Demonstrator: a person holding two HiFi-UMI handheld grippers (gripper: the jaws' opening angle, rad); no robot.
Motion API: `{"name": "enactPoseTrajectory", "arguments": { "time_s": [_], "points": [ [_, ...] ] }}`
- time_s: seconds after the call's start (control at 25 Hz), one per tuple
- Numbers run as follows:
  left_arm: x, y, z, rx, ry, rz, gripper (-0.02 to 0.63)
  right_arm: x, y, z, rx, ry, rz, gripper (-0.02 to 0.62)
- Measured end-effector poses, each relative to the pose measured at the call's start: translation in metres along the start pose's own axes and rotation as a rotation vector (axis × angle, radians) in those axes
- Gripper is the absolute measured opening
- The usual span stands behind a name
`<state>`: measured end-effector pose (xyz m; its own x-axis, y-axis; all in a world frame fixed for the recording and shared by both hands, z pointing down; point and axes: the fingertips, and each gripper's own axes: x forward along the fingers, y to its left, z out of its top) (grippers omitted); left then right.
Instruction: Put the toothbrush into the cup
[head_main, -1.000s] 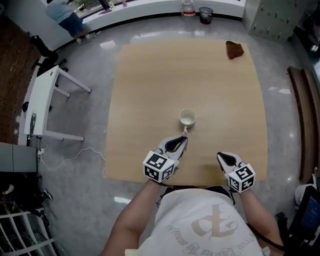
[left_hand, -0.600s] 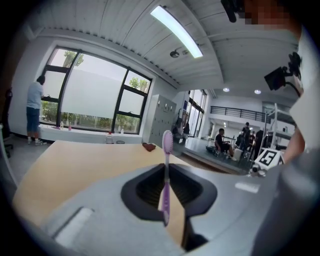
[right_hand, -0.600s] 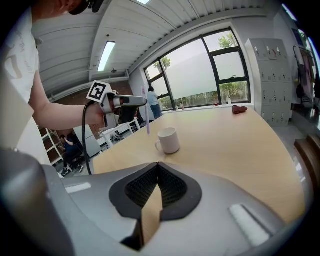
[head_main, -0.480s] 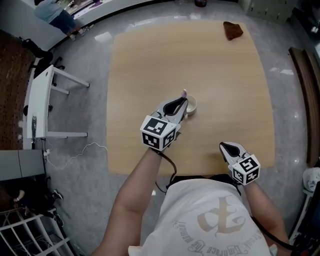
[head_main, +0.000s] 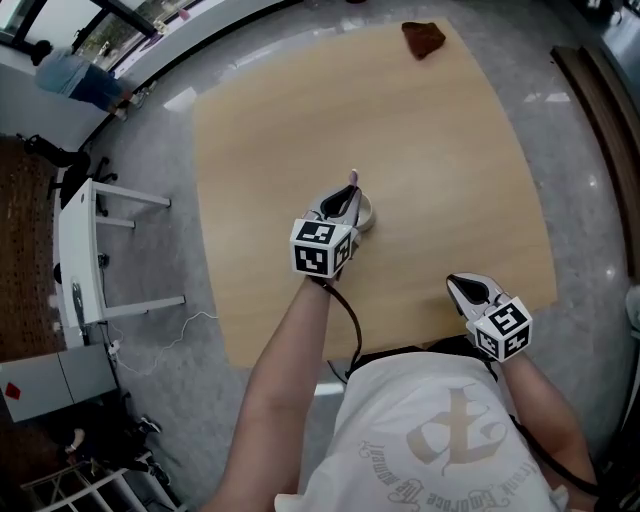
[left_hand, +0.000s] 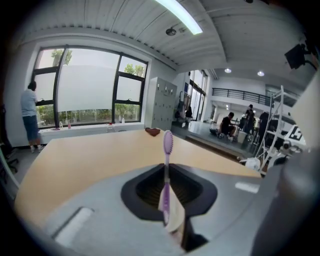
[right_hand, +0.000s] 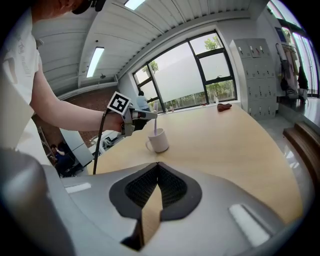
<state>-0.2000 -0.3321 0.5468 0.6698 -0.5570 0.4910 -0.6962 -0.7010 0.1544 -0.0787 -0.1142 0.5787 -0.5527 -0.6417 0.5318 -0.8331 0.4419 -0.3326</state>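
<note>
A purple toothbrush (left_hand: 166, 170) stands upright with its head up, and my left gripper (left_hand: 167, 172) is shut on its handle. In the head view the left gripper (head_main: 340, 208) hovers over the white cup (head_main: 365, 212) in the middle of the wooden table (head_main: 450, 150) and hides most of the cup. From the right gripper view the toothbrush (right_hand: 155, 125) hangs with its lower end at the mouth of the cup (right_hand: 159, 141). My right gripper (head_main: 462, 285) rests near the table's front edge, shut with nothing in it.
A brown cloth (head_main: 424, 38) lies at the table's far right corner. A white side table (head_main: 85, 250) and a loose cable (head_main: 150, 340) are on the floor to the left. A person (head_main: 75, 75) stands by the window.
My left gripper has carried the toothbrush forward from just short of the cup to right over it. The right gripper has stayed near the front edge.
</note>
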Motion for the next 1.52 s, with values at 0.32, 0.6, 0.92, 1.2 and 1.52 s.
{"name": "enactPoseTrajectory", "arguments": {
  "time_s": [0.32, 0.6, 0.92, 1.2, 1.52],
  "points": [
    [0.018, 0.001, -0.025, -0.001, 0.081, 0.029, 0.035, -0.020, -0.023, -0.011, 0.039, -0.002, -0.043, 0.012],
    [0.023, -0.002, -0.040, 0.019, 0.147, 0.051, 0.037, -0.024, -0.023, -0.018, 0.053, -0.008, -0.045, 0.012],
    [0.034, -0.012, -0.043, 0.073, 0.195, 0.084, 0.040, -0.035, -0.039, -0.021, 0.069, -0.015, -0.055, 0.012],
    [0.034, -0.012, -0.045, 0.103, 0.230, 0.092, 0.055, -0.034, -0.042, -0.019, 0.072, -0.021, -0.045, 0.012],
    [0.031, -0.004, -0.045, 0.112, 0.203, 0.112, 0.055, -0.026, -0.051, -0.021, 0.066, -0.035, -0.055, 0.012]
  ]
}}
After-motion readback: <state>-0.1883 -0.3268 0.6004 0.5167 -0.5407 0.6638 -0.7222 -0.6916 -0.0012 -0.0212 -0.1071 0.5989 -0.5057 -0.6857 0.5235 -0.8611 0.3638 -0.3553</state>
